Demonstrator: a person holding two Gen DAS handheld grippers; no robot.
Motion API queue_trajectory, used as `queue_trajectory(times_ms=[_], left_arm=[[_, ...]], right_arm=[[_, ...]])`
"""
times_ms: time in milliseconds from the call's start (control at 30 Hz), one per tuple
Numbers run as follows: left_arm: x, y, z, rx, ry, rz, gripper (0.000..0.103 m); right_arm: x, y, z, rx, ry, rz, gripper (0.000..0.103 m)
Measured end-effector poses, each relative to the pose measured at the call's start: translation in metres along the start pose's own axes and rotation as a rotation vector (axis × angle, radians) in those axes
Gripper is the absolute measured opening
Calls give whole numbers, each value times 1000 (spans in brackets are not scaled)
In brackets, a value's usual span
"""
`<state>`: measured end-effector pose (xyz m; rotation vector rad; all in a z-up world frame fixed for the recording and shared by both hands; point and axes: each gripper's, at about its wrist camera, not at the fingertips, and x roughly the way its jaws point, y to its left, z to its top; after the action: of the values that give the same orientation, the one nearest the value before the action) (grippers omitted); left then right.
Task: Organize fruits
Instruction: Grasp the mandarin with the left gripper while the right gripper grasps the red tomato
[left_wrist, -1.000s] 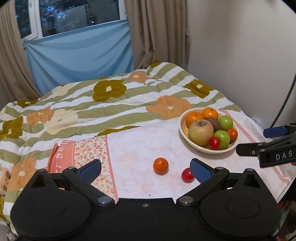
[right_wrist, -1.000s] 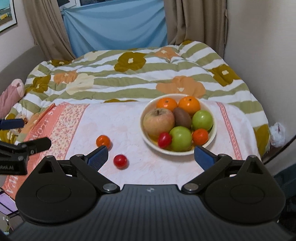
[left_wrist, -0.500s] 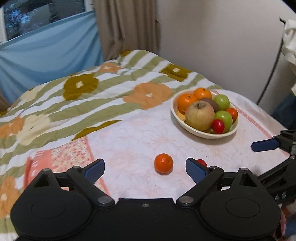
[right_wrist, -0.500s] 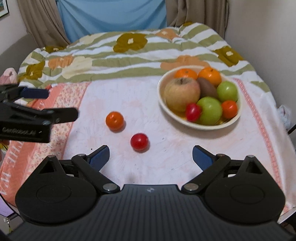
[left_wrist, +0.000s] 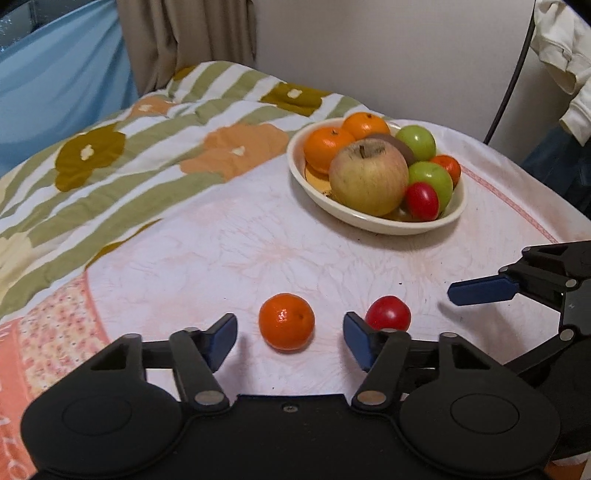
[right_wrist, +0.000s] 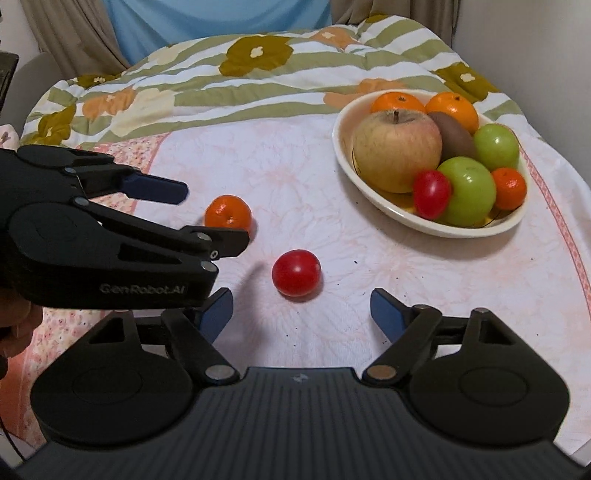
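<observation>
A small orange mandarin (left_wrist: 286, 321) lies on the white cloth, between the fingers of my left gripper (left_wrist: 290, 338). The jaws are closing and the pads stand clear of the fruit on both sides. A red tomato (right_wrist: 296, 272) lies just right of it, a little ahead of my right gripper (right_wrist: 301, 314), whose jaws are also closing with nothing between them. The cream bowl (left_wrist: 373, 221) at the back right holds an apple, oranges, green fruits, a kiwi and a tomato. In the right wrist view the left gripper (right_wrist: 207, 212) reaches over the mandarin (right_wrist: 228, 215).
A striped flowered quilt (left_wrist: 122, 147) covers the bed behind the cloth. The cloth's pink patterned border (left_wrist: 48, 332) lies at the left. A wall and a black cable (left_wrist: 511, 74) stand behind the bowl. A white garment (left_wrist: 565, 55) hangs at the upper right.
Both grippers have come down and forward toward the loose fruits. The left jaws have narrowed around the mandarin, the right jaws narrowed slightly near the tomato.
</observation>
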<state>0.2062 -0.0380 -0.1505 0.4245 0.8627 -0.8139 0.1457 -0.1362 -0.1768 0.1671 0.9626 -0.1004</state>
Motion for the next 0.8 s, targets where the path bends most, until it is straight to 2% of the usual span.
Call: queue_trajectory(times_ms=[100,167,233,467,700,800], left_arm=[[9,2,1,0,11,-10,60],[15,3,1,0,20,-16,53],[20,3,1,3,32,-12,40],[19,7,-1,-5,31,-25,40],[11,13,-4,-13,25,3,40],[6,19,-6,-31,21,19,40]], right_arm=[[5,-1,1,1,8,2,86],[7,0,2,-4,13,2,81],[9,1,2,-7,14,0,79],[13,5,2,-34,19,-7,74],[18,6,5,-45,22,-11,73],[22,7,7,-52,28,-7,67]])
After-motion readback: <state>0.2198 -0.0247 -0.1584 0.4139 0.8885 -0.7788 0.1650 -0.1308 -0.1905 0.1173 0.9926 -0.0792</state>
